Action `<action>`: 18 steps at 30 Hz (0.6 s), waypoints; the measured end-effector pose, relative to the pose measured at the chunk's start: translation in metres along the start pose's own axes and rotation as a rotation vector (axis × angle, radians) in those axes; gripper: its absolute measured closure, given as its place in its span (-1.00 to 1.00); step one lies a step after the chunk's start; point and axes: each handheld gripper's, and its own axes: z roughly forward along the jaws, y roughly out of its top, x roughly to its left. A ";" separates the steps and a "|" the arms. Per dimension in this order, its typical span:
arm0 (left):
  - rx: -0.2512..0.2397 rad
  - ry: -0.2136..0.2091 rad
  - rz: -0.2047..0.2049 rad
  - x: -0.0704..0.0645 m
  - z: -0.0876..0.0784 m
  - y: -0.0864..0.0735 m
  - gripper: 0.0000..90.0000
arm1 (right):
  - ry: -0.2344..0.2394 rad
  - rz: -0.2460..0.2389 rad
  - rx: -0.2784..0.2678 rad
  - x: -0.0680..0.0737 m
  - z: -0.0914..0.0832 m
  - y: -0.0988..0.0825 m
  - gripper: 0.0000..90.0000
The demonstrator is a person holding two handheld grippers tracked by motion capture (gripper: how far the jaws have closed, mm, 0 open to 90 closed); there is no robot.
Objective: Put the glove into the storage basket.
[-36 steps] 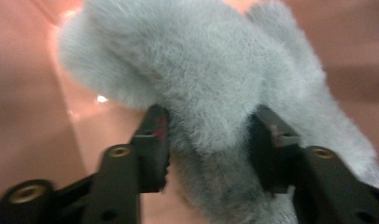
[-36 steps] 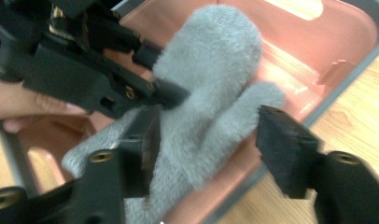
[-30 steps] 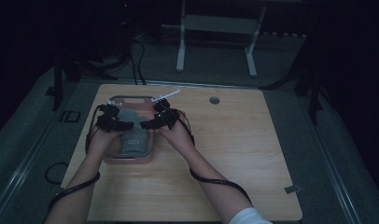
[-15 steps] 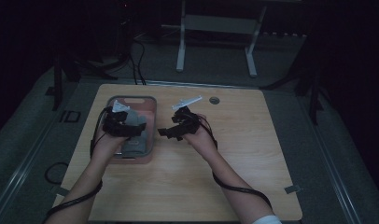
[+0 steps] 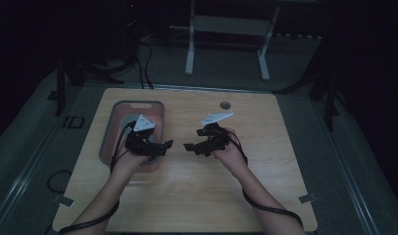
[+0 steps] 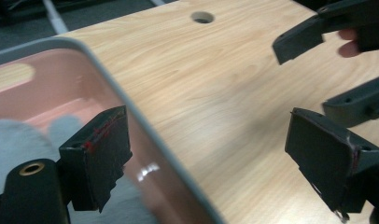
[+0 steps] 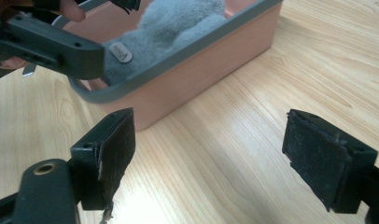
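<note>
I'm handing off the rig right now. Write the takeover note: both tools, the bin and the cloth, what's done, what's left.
Left tool: open, holding nothing, at the pink bin's right edge.
Right tool: open, holding nothing, over bare table right of the bin.
Grey cloth: lies inside the bin, no tool touching it.
Done: cloth appears to be stowed in the bin.
Left: probably nothing more than clearing both hands; check that the cloth sits fully below the rim.

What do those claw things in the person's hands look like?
Both are black. The left gripper and right gripper each carry a grey three-cornered plate on top and trail a black cable. Their flat rectangular pads look worn; the left ones have red marks. The forearms are bare.
</note>
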 end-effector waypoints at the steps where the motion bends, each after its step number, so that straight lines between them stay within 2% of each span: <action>1: -0.005 -0.011 0.006 -0.004 0.001 -0.001 -0.67 | 0.002 0.000 -0.003 -0.001 -0.002 -0.002 -0.62; 5: -0.023 -0.047 0.028 -0.016 0.006 -0.003 -0.67 | -0.003 -0.006 0.010 -0.002 -0.008 -0.013 -0.62; 8: -0.004 -0.074 0.038 -0.024 0.013 -0.007 -0.67 | -0.002 -0.011 0.021 -0.003 -0.010 -0.021 -0.62; 11: 0.002 -0.073 0.058 -0.031 0.020 -0.012 -0.67 | 0.003 -0.003 0.027 -0.004 -0.012 -0.032 -0.62; 18: -0.008 -0.115 0.079 -0.044 0.032 -0.022 -0.67 | 0.032 -0.012 0.042 -0.002 -0.017 -0.060 -0.62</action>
